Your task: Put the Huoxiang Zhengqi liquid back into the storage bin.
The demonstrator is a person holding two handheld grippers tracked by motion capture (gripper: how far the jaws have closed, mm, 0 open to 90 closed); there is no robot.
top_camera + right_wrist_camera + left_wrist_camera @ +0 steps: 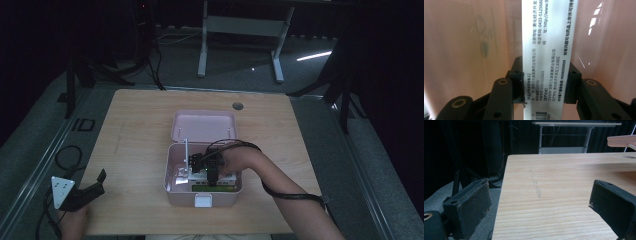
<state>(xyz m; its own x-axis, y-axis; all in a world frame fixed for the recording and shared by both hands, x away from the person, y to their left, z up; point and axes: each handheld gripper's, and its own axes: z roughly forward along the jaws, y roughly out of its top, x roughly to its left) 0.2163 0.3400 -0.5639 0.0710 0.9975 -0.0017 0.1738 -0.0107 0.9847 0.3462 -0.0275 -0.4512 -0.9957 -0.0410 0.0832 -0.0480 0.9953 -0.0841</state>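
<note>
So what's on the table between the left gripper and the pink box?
Nothing: bare wood separates the left gripper from the pink box, as the high view shows.

left gripper point(92, 187): rests at the surface's front left corner, fingers point(469, 205) spread wide with nothing between them.
right gripper point(210, 172): forearm reaches in from the front right edge, wrist bent downward, fingers point(515, 80) closed on a white printed box point(546, 60).
</note>
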